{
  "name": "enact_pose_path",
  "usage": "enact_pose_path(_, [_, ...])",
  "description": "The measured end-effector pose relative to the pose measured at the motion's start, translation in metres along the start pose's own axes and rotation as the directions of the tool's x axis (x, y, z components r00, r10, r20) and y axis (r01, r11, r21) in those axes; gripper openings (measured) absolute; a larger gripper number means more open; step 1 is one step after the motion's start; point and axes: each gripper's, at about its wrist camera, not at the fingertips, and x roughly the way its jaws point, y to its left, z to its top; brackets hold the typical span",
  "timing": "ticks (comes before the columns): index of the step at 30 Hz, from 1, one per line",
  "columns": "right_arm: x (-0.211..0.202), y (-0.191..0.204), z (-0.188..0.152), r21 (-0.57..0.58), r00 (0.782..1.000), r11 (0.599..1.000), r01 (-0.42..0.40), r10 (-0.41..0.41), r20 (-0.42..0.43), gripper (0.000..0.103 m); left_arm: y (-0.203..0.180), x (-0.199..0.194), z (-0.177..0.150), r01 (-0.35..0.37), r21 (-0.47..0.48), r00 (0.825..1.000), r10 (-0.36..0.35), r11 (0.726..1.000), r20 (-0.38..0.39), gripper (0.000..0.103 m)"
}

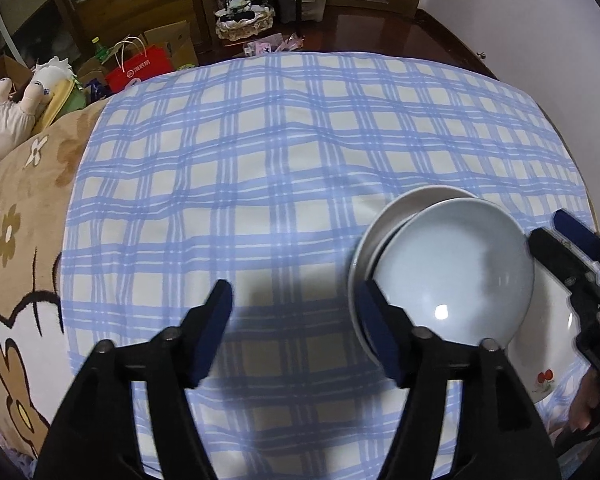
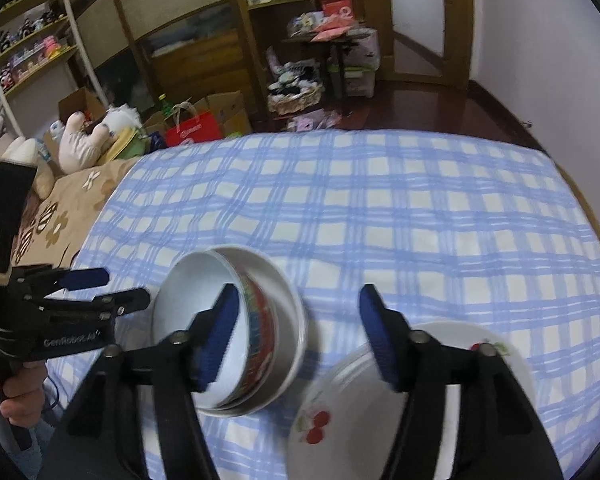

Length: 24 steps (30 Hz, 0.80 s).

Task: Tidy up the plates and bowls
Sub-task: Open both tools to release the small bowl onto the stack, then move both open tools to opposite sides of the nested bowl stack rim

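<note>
Left tongs (image 1: 296, 332) agape (empty), nested bowls (image 1: 452, 272) beside

My pale bowl with the red patterned outside (image 2: 256, 332) sits tilted inside a larger white bowl (image 2: 292, 300) on the checked cloth, just beside the cherry-printed white plate (image 2: 340, 412).

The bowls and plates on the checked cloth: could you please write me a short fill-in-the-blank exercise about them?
1. The bowl with the red patterned outside sits tilted inside a plain ____ bowl.
2. The plate beside the bowls carries a picture of red ____.
3. The tablecloth is checked in white and ____.
4. The jaws of the right gripper are ____, holding nothing.

Missing words: white; cherries; blue; open
</note>
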Motion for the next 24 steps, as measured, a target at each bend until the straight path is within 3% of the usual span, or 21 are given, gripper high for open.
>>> enact_pose_path(5, [-0.008,-0.017,0.007,0.063,1.0,0.998,0.0,-0.001,0.011,0.102,0.007,0.0,0.002,-0.01,-0.014,1.0,0.01,1.0,-0.005,0.082])
enact_pose_path(10, [-0.009,-0.027,0.01,0.103,1.0,0.995,0.011,-0.012,0.01,0.103,0.012,0.001,0.003,-0.027,-0.023,1.0,0.026,0.999,-0.012,0.089])
enact_pose_path(17, [-0.008,-0.023,0.009,0.058,0.996,0.995,0.086,-0.087,0.014,0.103,0.017,0.007,0.008,0.015,-0.027,0.999,-0.016,1.0,-0.039,0.089])
enact_pose_path(24, [0.008,-0.025,0.005,0.063,0.989,0.989,0.131,-0.125,-0.08,0.103,0.022,0.017,0.014,0.025,-0.041,0.997,-0.028,0.999,-0.066,0.089])
